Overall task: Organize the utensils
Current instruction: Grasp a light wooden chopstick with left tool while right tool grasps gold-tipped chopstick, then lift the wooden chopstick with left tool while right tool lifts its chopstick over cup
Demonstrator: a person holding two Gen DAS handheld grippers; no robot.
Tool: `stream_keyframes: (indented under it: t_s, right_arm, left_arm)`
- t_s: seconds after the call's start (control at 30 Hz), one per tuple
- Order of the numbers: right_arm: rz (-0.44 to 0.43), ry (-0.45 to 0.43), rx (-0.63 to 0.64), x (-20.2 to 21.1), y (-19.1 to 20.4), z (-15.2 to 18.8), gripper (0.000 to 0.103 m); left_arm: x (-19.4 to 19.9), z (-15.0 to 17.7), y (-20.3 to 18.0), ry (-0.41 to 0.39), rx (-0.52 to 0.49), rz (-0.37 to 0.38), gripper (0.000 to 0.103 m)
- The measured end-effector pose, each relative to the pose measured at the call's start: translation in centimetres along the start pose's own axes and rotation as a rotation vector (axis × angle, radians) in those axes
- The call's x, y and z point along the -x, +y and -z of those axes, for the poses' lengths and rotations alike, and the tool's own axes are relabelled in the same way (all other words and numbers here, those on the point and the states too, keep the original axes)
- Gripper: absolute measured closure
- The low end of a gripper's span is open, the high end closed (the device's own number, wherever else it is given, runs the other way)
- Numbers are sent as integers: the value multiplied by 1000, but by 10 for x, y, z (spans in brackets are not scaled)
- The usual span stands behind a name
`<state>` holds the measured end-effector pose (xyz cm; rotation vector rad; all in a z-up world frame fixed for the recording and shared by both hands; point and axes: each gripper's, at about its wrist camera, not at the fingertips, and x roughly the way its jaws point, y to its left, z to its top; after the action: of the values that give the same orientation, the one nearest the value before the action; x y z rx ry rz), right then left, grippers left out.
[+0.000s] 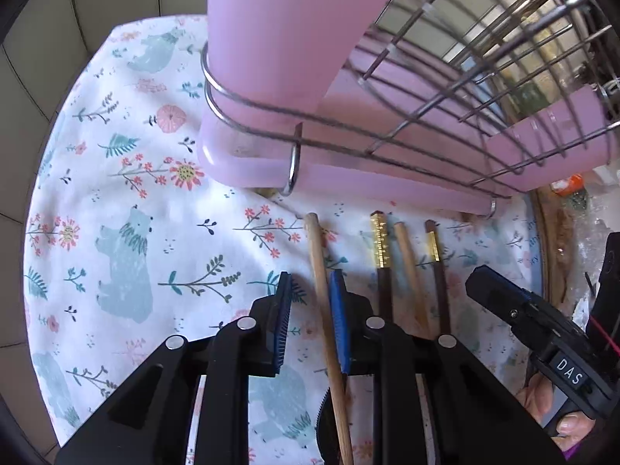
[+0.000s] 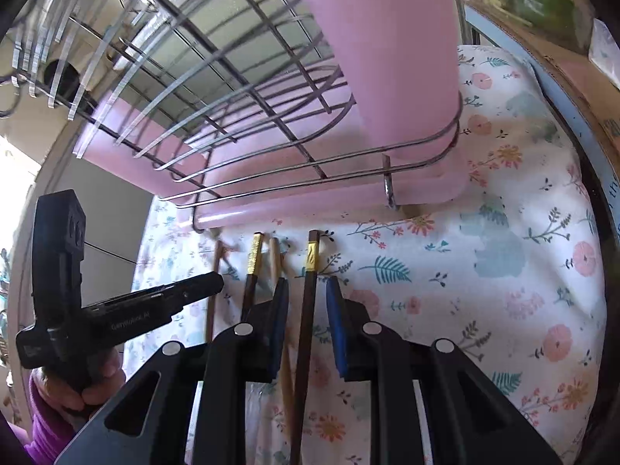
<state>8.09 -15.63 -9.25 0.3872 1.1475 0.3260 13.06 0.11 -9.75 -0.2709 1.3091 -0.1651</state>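
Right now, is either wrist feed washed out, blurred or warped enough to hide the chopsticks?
Left wrist view: fisheye bends the wire rack, but the chopsticks on the floral cloth stay sharp between the open left gripper. Right wrist view: window glare blows out the far left edge; the gold-banded chopstick ahead of the right gripper reads clearly.

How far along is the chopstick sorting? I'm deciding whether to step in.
Nothing looks put away: all four chopsticks lie on the floral cloth in front of the pink dish rack. In hand: the left tool is open around the leftmost wooden chopstick, and the right tool is open around a dark gold-banded chopstick. Left: gripping and placing all four.
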Motion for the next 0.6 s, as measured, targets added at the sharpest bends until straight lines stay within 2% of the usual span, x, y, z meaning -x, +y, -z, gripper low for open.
stream_keyframes:
  t_s: [0.03, 0.07, 0.23, 0.27, 0.3, 0.37, 0.47, 0.6]
  right_arm:
    - [4, 10, -2, -4, 1, -1, 83]
    - [7, 17, -2, -7, 1, -1, 83]
    - [39, 48, -10, -28, 5, -4, 84]
    - [41, 50, -13, -32, 7, -5, 88]
    - [39, 51, -16, -36, 7, -5, 96]
    - [35, 42, -26, -42, 10, -7, 96]
    - [27, 22, -30, -38, 10, -5, 96]
    - [-5, -42, -26, -12, 11, 2, 96]
  left_arm:
    - [0, 0, 0, -7, -2, 0, 93]
    - [-1, -1, -1, -11, -5, 5, 95]
    - [8, 1, 10, -13, 33, 64, 97]
    - [12, 1, 12, -20, 37, 74, 97]
    - [16, 1, 14, -27, 40, 85, 97]
    - [25, -1, 18, -39, 52, 116, 97]
    - [35, -1, 22, -58, 71, 147, 97]
    - [52, -1, 21, -89, 67, 185, 97]
